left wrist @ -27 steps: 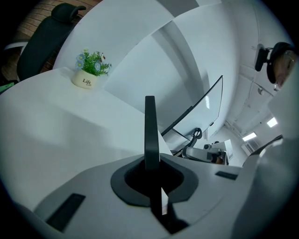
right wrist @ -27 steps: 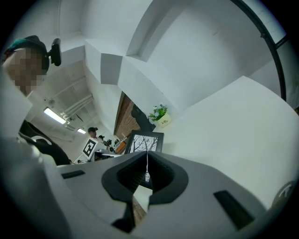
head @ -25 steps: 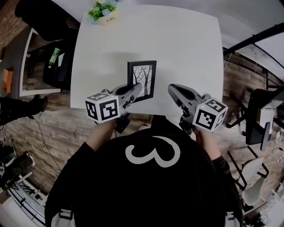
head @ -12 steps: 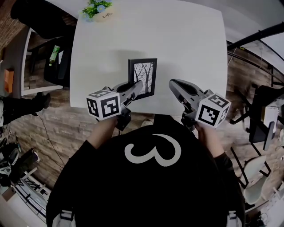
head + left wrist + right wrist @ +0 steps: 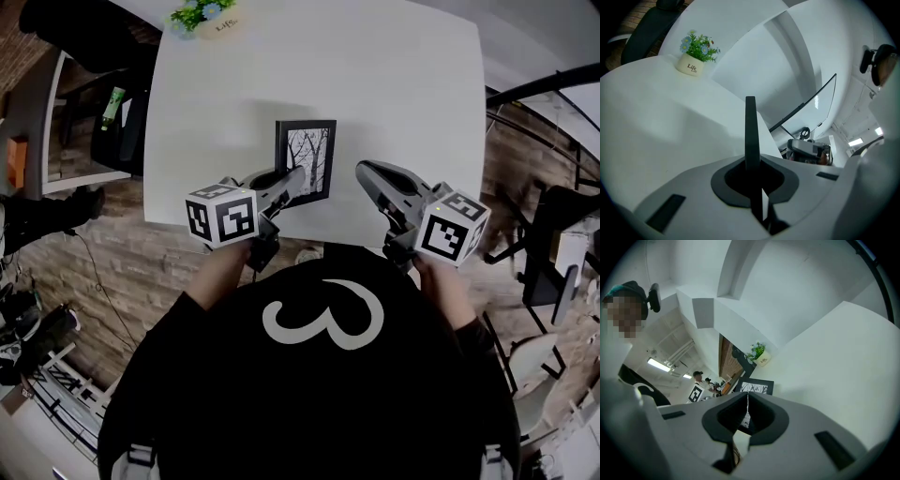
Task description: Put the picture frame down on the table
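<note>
1. Black rectangular picture frame (image 5: 307,159) with bare-tree print: over near part of white worktop (image 5: 403,103), close to front edge. Contact of lower edge with surface not discernible.
2. Left gripper (image 5: 296,181): clenched on frame's lower left edge, thin black edge running straight up between the jaws.
3. Right gripper (image 5: 362,172): jaws pressed together, nothing between them; just right of frame, apart from it.
4. Small white pot of green plant with blue flowers (image 5: 202,16): far corner, well apart.
5. Judged progress: frame at the spot; setting down and letting go left to do.
</note>
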### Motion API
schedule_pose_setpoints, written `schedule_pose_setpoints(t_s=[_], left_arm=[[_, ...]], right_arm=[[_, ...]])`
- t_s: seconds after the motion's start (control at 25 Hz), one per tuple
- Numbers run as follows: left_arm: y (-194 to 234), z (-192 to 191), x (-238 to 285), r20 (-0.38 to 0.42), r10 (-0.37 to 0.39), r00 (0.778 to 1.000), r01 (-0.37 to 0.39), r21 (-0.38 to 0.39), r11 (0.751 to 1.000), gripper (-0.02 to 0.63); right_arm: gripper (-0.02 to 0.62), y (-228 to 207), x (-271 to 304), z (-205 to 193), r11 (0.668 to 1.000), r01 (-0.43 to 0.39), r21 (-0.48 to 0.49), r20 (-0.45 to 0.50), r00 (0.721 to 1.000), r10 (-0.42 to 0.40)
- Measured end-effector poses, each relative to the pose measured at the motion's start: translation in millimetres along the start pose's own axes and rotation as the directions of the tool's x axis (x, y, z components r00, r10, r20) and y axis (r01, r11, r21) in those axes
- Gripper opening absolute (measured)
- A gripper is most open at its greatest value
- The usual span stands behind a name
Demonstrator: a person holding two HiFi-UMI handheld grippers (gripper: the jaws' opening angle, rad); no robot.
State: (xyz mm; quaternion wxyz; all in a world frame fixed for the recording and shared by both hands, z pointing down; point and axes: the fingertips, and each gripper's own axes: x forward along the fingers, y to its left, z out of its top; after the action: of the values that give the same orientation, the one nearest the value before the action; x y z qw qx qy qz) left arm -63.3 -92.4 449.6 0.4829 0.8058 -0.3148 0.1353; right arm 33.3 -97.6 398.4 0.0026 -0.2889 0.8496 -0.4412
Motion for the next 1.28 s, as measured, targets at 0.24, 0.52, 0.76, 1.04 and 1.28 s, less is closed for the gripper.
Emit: schedule_pose_setpoints(t_s=[0.24, 0.52, 0.76, 1.04, 1.28], left_arm=[[4.4, 2.8, 4.7, 0.005, 0.005, 1.000, -0.005, -0.025, 1.000, 0.026], [14.9, -1.8, 9.5, -0.006, 0.031, 1.000, -0.031, -0.031, 0.999, 0.028], [20.3, -3.1, 11.7, 0.006, 0.053, 0.999, -0.052, -0.033, 0.998, 0.029], [22.9, -2.7, 13.8, 0.015, 0.064, 0.998, -0.063, -0.029, 0.998, 0.029], [23.9, -3.2, 14.5, 0.009, 0.059, 0.998, -0.059, -0.027, 0.998, 0.029]], right_arm=[[0.023, -1.1, 0.8, 9.8, 1.000, -0.022, -0.005, -0.009, 1.000, 0.022], [0.024, -2.8, 1.9, 11.0, 0.999, -0.052, -0.011, -0.023, 0.998, 0.052], [0.023, -4.1, 1.3, 13.8, 0.997, -0.074, -0.026, -0.020, 0.997, 0.073], [0.023, -2.9, 0.5, 11.7, 0.996, -0.080, -0.028, -0.026, 0.996, 0.080], [0.024, 0.6, 1.5, 8.8, 0.996, -0.085, -0.030, -0.041, 0.996, 0.083]])
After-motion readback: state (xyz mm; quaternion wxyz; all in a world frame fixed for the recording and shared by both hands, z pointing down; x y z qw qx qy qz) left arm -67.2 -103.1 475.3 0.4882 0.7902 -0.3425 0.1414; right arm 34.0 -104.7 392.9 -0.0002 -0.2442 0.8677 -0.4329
